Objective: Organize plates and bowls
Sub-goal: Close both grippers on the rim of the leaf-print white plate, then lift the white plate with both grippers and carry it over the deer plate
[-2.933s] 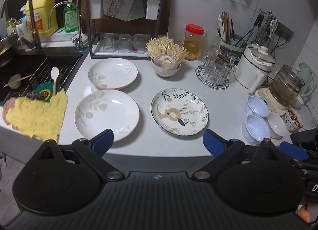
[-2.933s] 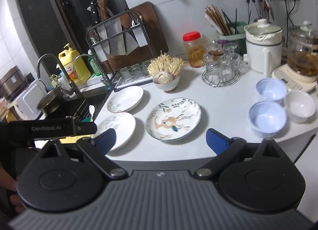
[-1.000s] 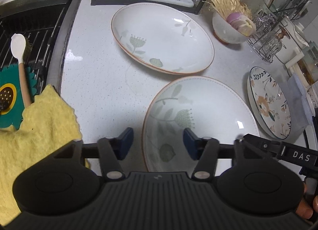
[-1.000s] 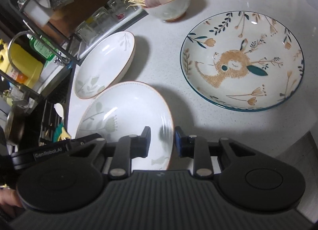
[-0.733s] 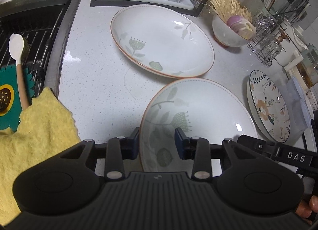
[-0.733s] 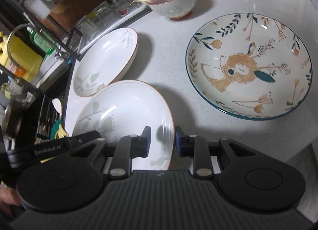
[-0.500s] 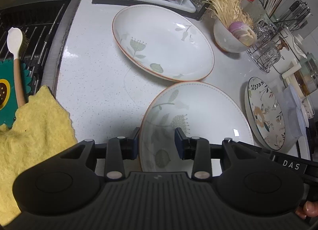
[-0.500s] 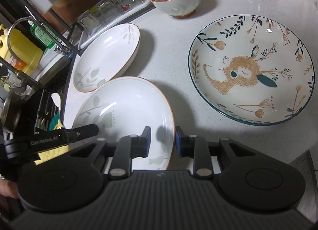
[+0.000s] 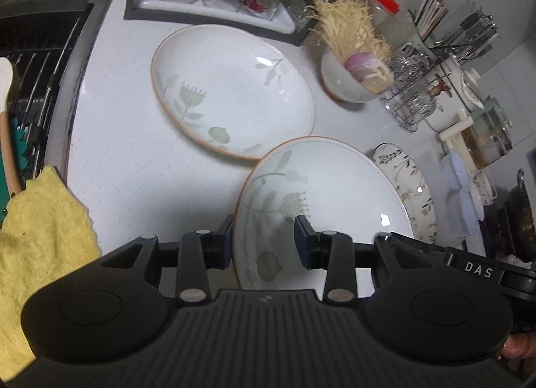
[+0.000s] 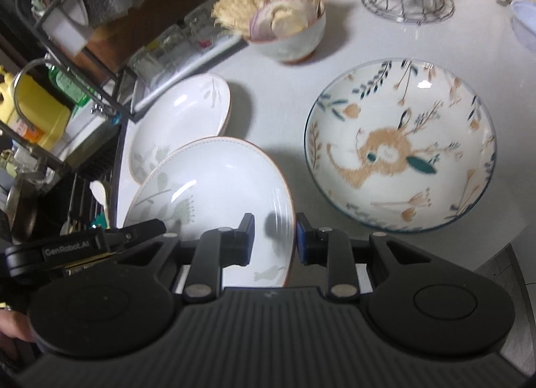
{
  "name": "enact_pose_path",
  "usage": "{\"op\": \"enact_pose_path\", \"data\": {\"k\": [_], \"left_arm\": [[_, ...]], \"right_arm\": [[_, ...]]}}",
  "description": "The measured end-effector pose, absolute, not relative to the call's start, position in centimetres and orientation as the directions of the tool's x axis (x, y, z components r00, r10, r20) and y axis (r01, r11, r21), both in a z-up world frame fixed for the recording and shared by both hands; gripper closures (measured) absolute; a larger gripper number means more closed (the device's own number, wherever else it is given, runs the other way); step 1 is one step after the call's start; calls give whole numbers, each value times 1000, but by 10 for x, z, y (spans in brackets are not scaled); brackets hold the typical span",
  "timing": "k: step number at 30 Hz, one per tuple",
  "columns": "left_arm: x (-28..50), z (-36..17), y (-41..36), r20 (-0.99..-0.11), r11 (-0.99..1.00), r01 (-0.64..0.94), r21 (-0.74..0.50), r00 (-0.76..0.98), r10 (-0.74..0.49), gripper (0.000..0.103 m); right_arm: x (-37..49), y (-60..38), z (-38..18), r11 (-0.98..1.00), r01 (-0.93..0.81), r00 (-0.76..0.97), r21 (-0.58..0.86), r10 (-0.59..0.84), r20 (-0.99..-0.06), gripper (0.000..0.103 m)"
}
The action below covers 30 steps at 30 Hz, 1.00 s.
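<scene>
**Near leaf plate lifted by both grippers, ready to stack**

The step in hand looks like the lift: the near leaf-print plate is gripped at its near rim from two sides and sits tilted, its far edge overlapping the rim of the far leaf-print plate in the left wrist view. The left gripper pinches the plate's left-hand rim, one pad outside and one on the inner face. The right gripper is pressed onto the right-hand rim in the same way. Whether the plate's far edge rides clear of the table cannot be told.

The matching far plate is the likely target, so the next move calls for carrying the held plate forward, levelling it over the far plate, and lowering it so the two nest before either gripper lets go. Both grippers must travel together; a twist between them could wrench the rim.

Room is tight. The sink edge lies to the left with a yellow cloth draped near the corner. Behind the far plate stands the glass tray, and to its right a bowl of enoki and onion. The rabbit-pattern plate lies just right of the held plate, and the table's front edge is close below the right gripper.
</scene>
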<state>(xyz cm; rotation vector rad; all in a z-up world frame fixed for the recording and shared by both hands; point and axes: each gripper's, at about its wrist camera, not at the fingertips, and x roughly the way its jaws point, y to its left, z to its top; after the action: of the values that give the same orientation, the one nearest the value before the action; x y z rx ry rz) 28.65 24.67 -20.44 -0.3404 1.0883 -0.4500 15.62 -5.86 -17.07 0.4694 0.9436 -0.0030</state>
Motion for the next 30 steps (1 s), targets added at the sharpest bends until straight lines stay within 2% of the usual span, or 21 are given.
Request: {"op": "enact_pose_path", "data": {"k": [17, 30], "left_arm": [[305, -128, 238, -739, 821, 238, -519, 358, -571, 62], [323, -118, 189, -751, 812, 281, -511, 313, -581, 62]], "right_arm": [[149, -75, -97, 844, 277, 640, 460, 195, -743, 74], [151, -115, -85, 839, 291, 661, 461, 172, -730, 74]]}}
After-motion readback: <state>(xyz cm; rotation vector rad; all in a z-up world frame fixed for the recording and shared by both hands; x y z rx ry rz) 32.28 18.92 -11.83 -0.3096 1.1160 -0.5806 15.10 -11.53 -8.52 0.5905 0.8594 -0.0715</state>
